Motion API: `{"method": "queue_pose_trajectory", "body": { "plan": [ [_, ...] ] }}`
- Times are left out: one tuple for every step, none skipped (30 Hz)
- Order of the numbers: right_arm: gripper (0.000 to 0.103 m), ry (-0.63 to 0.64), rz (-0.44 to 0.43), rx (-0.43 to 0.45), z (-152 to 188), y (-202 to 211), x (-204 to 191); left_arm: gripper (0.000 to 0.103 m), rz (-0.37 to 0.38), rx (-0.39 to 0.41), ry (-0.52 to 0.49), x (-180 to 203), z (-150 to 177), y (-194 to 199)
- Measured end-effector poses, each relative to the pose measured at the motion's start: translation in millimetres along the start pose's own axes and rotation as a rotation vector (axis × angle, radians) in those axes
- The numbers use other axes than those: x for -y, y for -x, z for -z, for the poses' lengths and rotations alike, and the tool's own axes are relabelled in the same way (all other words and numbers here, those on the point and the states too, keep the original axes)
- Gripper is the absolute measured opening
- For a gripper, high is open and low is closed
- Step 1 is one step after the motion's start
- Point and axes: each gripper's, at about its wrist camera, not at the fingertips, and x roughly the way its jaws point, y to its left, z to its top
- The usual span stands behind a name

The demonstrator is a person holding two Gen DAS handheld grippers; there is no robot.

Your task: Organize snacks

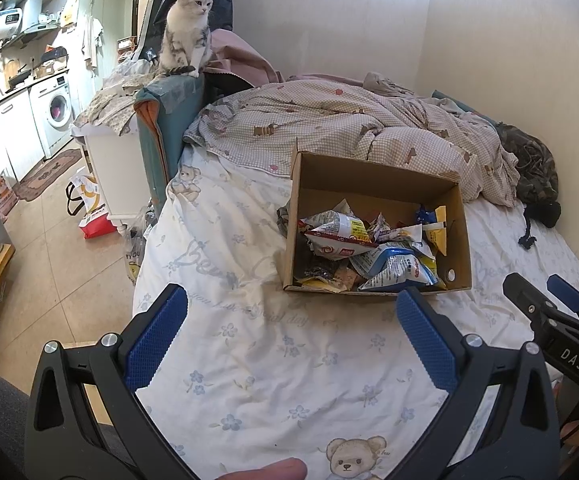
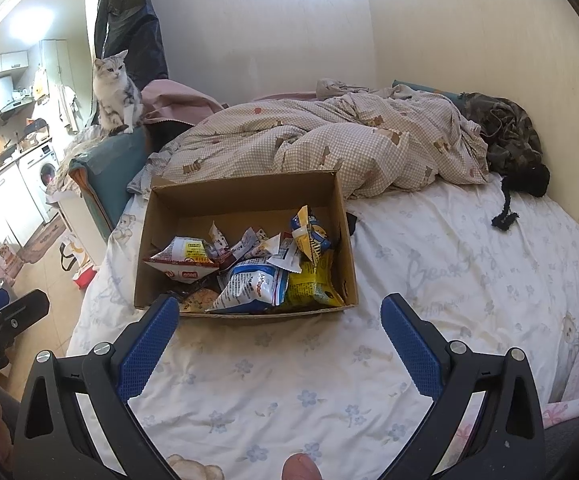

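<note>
An open cardboard box (image 1: 373, 172) sits on the bed and holds several snack bags: a red and white one (image 1: 339, 240), a blue and white one (image 1: 399, 266), yellow ones (image 1: 439, 234). In the right wrist view the box (image 2: 245, 194) lies just ahead with the same bags (image 2: 255, 284). My left gripper (image 1: 291, 302) is open and empty, above the sheet just short of the box. My right gripper (image 2: 279, 312) is open and empty at the box's near edge. The right gripper also shows in the left wrist view (image 1: 545, 294).
A crumpled checked duvet (image 1: 349, 120) lies behind the box. A cat (image 1: 187, 32) sits on the teal headboard (image 1: 169, 120) at the left. A dark garment (image 1: 533, 168) lies by the wall at right. The floor drops off left of the bed, with bags (image 1: 89, 208) on it.
</note>
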Motion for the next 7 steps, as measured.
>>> {"method": "queue_pose_trajectory", "body": {
  "plan": [
    [0.103, 0.000, -0.001, 0.000, 0.0, 0.0, 0.0, 0.103, 0.001, 0.000, 0.000, 0.1, 0.0, -0.2],
    [0.103, 0.000, 0.000, 0.000, 0.1, 0.0, 0.0, 0.103, 0.001, 0.000, 0.001, 0.0, 0.1, 0.2],
    [0.103, 0.000, 0.000, 0.000, 0.1, 0.0, 0.0, 0.103, 0.000, 0.002, 0.001, 0.1, 0.0, 0.3],
    [0.103, -0.001, 0.000, 0.000, 0.2, -0.3, -0.1, 0.103, 0.000, 0.002, 0.002, 0.1, -0.2, 0.2],
    [0.103, 0.000, 0.000, 0.000, 0.1, 0.0, 0.0, 0.103, 0.000, 0.002, 0.002, 0.3, 0.2, -0.2],
    [0.103, -0.001, -0.001, 0.000, 0.1, 0.1, 0.0, 0.103, 0.000, 0.001, 0.002, 0.4, 0.3, -0.4],
    [0.103, -0.001, -0.001, 0.000, 0.2, -0.1, -0.1, 0.103, 0.001, 0.000, 0.001, 0.3, 0.4, -0.3]
  ]
}}
